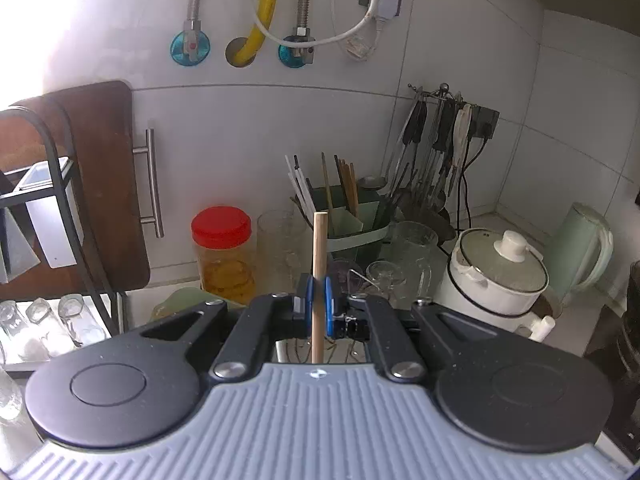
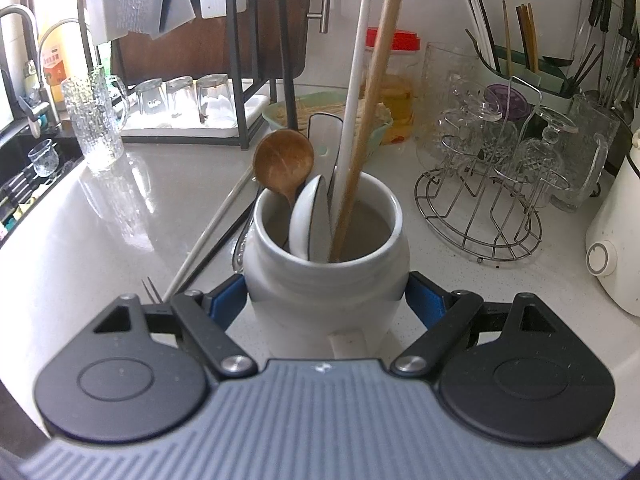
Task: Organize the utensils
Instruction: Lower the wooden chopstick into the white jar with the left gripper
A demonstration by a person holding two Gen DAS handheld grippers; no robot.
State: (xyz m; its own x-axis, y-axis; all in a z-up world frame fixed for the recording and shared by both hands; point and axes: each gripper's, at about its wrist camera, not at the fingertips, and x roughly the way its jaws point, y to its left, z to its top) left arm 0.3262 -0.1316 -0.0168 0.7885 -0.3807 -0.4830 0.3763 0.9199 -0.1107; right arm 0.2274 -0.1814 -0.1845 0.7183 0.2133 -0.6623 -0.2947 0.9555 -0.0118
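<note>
My left gripper (image 1: 318, 304) is shut on a wooden chopstick (image 1: 319, 264) that stands upright between its blue pads. In the right wrist view, my right gripper (image 2: 326, 304) is shut on a white ceramic jar (image 2: 326, 280) standing on the counter. The jar holds a wooden spoon (image 2: 283, 164), a white ceramic spoon (image 2: 310, 220), a white chopstick (image 2: 354, 92) and a wooden chopstick (image 2: 372, 92). A white chopstick (image 2: 212, 232), a dark one and a fork (image 2: 154, 290) lie on the counter left of the jar.
A green utensil caddy (image 1: 352, 220) with chopsticks stands at the back, beside a red-lidded jar (image 1: 224, 252), glass mugs, a white pot (image 1: 500, 276) and hanging tools. A wire glass rack (image 2: 484, 184) sits right of the white jar. A dish rack (image 2: 240, 60), tumblers and the sink (image 2: 24, 184) are to the left.
</note>
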